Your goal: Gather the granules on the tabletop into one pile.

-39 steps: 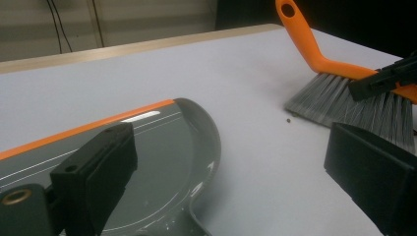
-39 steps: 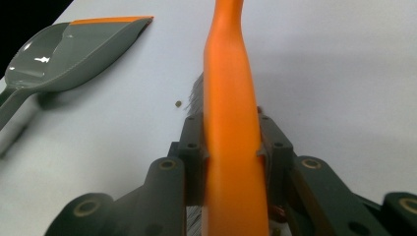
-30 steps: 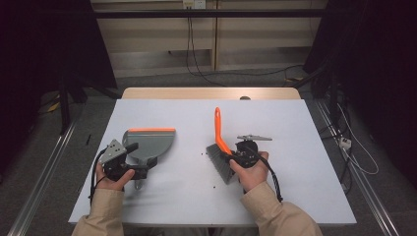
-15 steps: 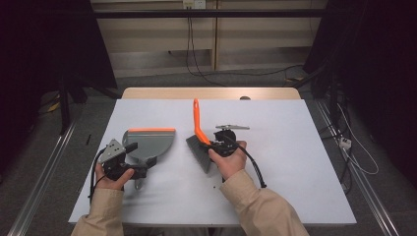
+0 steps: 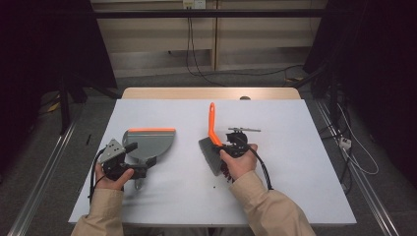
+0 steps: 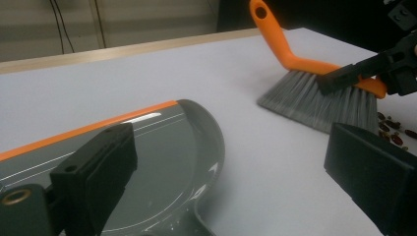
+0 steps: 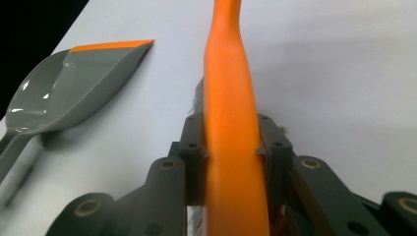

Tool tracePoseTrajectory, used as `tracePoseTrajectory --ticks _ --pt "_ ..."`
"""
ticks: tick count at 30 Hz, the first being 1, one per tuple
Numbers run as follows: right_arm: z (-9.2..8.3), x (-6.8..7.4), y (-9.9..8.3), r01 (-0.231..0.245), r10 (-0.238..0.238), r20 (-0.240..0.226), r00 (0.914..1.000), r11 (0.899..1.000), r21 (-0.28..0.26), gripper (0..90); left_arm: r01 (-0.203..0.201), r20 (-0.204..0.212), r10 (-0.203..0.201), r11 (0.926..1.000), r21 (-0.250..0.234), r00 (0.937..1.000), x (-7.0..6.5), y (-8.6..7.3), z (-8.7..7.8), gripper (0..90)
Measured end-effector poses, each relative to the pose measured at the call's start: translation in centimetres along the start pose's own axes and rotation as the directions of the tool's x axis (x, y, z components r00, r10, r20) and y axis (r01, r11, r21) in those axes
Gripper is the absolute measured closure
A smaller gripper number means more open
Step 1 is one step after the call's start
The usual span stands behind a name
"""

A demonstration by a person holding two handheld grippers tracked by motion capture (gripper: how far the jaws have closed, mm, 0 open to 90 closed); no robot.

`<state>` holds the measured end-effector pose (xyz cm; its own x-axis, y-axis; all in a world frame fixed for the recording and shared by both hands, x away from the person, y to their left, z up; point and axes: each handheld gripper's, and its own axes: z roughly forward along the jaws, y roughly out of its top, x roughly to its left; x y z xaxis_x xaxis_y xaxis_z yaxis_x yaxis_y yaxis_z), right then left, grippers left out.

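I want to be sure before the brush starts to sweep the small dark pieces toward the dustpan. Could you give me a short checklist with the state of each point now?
1. Right gripper shut on the brush handle: ok, both jaws press the orange handle.
2. Bristles down on the table: ok, seen in the left gripper view.
3. Dark crumbs lie on the side of the brush away from the dustpan: ok.
4. Dustpan lies flat, with bare table between it and the brush: ok.
5. Left gripper holds the dustpan handle: cannot tell; its jaws stand apart over the pan.
6. Dustpan's orange edge faces the brush: not ok, it faces the far side.
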<state>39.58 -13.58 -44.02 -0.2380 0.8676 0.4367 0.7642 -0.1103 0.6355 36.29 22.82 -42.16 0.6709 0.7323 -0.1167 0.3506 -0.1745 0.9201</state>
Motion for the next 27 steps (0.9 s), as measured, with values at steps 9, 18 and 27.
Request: tracePoseTrajectory --ticks 9,18,27 --pt "-1.8 -1.7 0.0 0.0 -0.001 -0.017 0.9999 0.999 -0.036 70.8 -0.01 -0.001 0.01 0.9999 0.006 0.9999 -0.1 0.0 0.0 5.6" --pt "-3.3 1.1 -0.6 0.101 -0.102 -0.158 0.9821 0.995 -0.016 70.7 -0.007 -0.002 0.007 1.0 0.007 1.0 0.0 0.0 0.1 5.5" --pt "-2.5 2.8 -3.0 0.157 -0.133 -0.258 0.9569 0.985 0.075 70.8 -0.002 -0.001 0.002 1.0 0.01 1.0 0.0 0.0 0.1 5.5"
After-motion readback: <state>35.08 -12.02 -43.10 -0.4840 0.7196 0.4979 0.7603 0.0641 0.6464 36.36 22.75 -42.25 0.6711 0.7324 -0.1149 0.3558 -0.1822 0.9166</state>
